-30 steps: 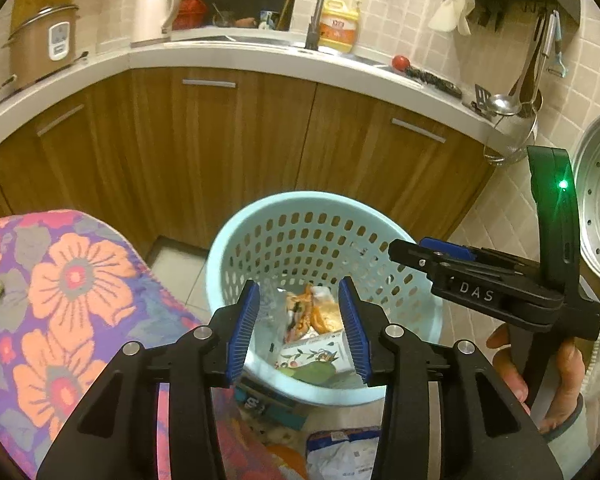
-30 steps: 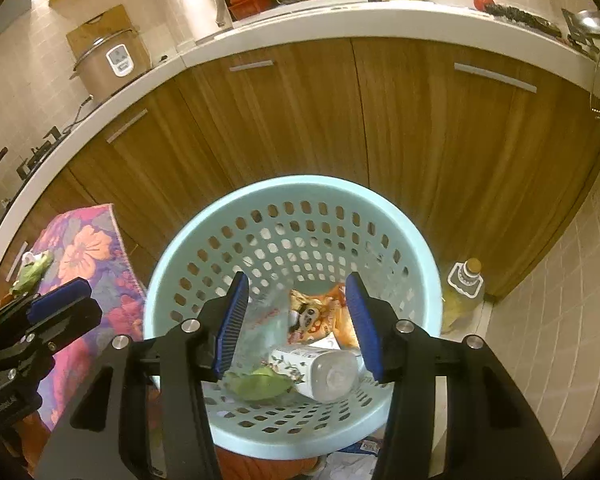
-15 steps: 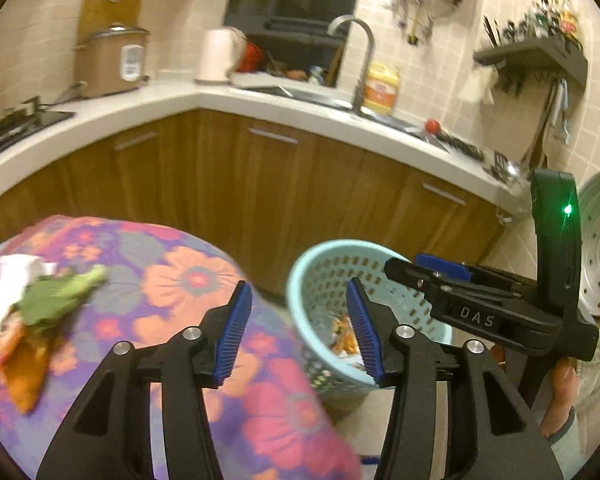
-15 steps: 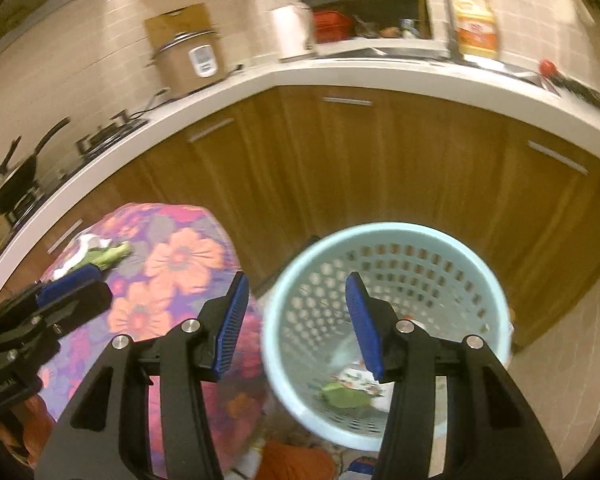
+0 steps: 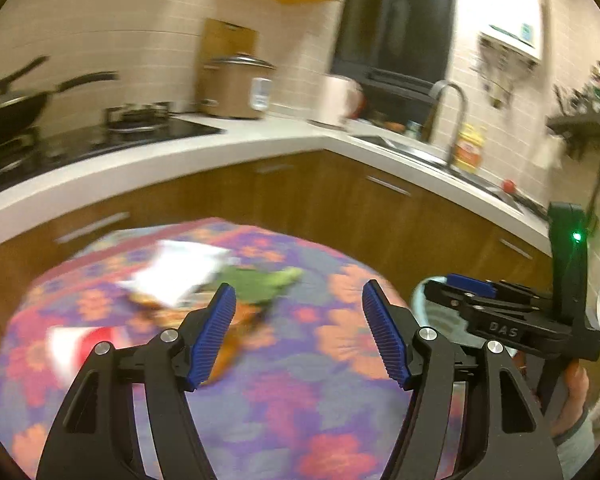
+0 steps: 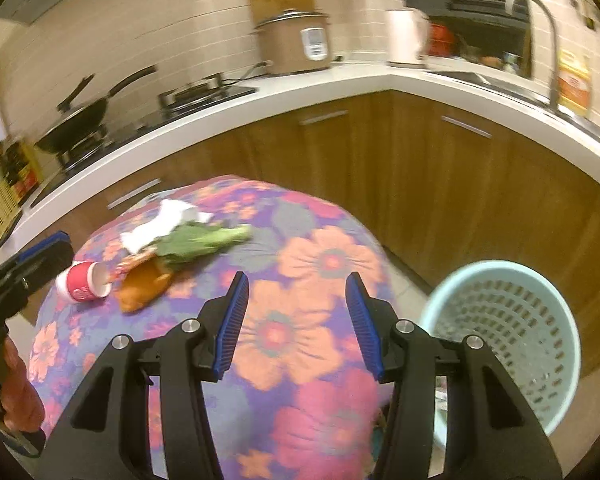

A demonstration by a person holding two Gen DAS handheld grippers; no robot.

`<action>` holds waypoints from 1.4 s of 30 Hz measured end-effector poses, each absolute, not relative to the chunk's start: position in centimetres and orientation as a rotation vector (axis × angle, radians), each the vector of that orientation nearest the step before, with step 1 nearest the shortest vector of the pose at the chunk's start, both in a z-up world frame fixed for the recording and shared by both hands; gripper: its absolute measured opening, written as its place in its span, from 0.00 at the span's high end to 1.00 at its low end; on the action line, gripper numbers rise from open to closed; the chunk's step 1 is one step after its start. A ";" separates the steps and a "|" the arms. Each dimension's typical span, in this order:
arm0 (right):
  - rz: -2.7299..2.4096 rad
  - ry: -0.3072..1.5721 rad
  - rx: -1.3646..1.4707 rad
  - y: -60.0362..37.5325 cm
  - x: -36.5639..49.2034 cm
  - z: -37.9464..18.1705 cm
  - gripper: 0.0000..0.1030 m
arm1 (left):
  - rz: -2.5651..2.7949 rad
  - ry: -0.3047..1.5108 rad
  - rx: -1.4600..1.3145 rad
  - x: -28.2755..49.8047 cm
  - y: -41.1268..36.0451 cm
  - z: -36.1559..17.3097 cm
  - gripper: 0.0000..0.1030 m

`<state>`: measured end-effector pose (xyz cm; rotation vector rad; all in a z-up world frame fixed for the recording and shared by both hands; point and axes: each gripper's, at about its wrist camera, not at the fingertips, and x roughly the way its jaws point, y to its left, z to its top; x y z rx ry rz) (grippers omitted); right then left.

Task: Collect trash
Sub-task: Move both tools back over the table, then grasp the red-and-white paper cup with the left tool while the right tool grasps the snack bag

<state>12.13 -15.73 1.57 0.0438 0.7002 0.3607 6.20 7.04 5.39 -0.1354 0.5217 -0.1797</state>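
Two grippers hang over a round table (image 6: 324, 240) covered in a floral cloth, both pointing down at it. The left gripper (image 5: 300, 332) has its jaws opening, with nothing between the blue pads; only the cloth shows in the gap. The right gripper (image 6: 296, 320) has its jaws standing apart and likewise empty, with the cloth's orange flowers behind the gap.

The trash lies in a loose cluster on the far left part of the table, ahead of and left of the right gripper's fingers. A crumpled white tissue (image 6: 164, 224) sits furthest back. A green leaf (image 6: 204, 242) lies just in front of it, touching or overlapping its near edge and reaching out to the right. An orange wrapper (image 6: 144, 284) lies under the leaf's near end, and a red cup (image 6: 82, 282) rests on its side just left of the wrapper, its open mouth turned toward it. In the left wrist view the same pile is blurred, with the leaf (image 5: 260, 280) just past the left finger's tip and the tissue (image 5: 180, 272) to its left.

A pale blue basket (image 6: 500, 336) with a perforated wall stands on the floor to the right of the table, near the brown cabinets; whether it holds anything cannot be told. From the left view only a sliver of its rim (image 5: 420, 292) shows behind the right gripper (image 5: 460, 288), which a hand (image 5: 572, 400) holds at the frame's right edge.
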 end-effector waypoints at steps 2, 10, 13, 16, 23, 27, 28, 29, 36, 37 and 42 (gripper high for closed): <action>0.388 0.701 0.028 -13.9 12.2 1.6 0.55 | -0.120 0.507 -0.145 5.1 10.0 5.6 0.36; 0.501 0.746 -0.023 -5.9 12.6 0.6 0.55 | 0.077 0.488 -0.225 1.9 20.2 5.6 0.33; 0.532 0.770 -0.029 -3.6 12.9 -0.1 0.55 | 0.097 0.505 -0.270 1.7 22.8 4.7 0.33; 0.555 0.797 -0.029 -1.6 13.2 -0.7 0.55 | 0.076 0.541 -0.311 2.4 24.5 3.2 0.33; 0.579 0.879 0.023 0.7 15.1 -2.5 0.55 | -0.013 0.650 -0.351 5.0 24.9 -0.3 0.34; 0.574 0.931 0.085 1.0 16.6 -3.3 0.55 | -0.043 0.691 -0.342 6.1 24.2 -1.4 0.35; 0.571 0.935 0.084 1.1 16.8 -3.4 0.55 | -0.042 0.693 -0.334 6.3 24.0 -1.6 0.35; 0.569 0.935 0.082 1.4 17.0 -3.4 0.55 | -0.040 0.692 -0.316 6.4 23.7 -1.6 0.35; 0.566 0.980 0.140 2.3 18.4 -4.0 0.58 | -0.087 0.720 -0.335 7.3 23.2 -2.6 0.49; 0.563 0.990 0.146 2.3 18.5 -4.1 0.65 | -0.093 0.724 -0.342 7.5 23.2 -2.7 0.53; 0.550 0.991 0.150 2.0 18.5 -4.4 0.77 | -0.114 0.738 -0.337 7.6 22.8 -2.9 0.68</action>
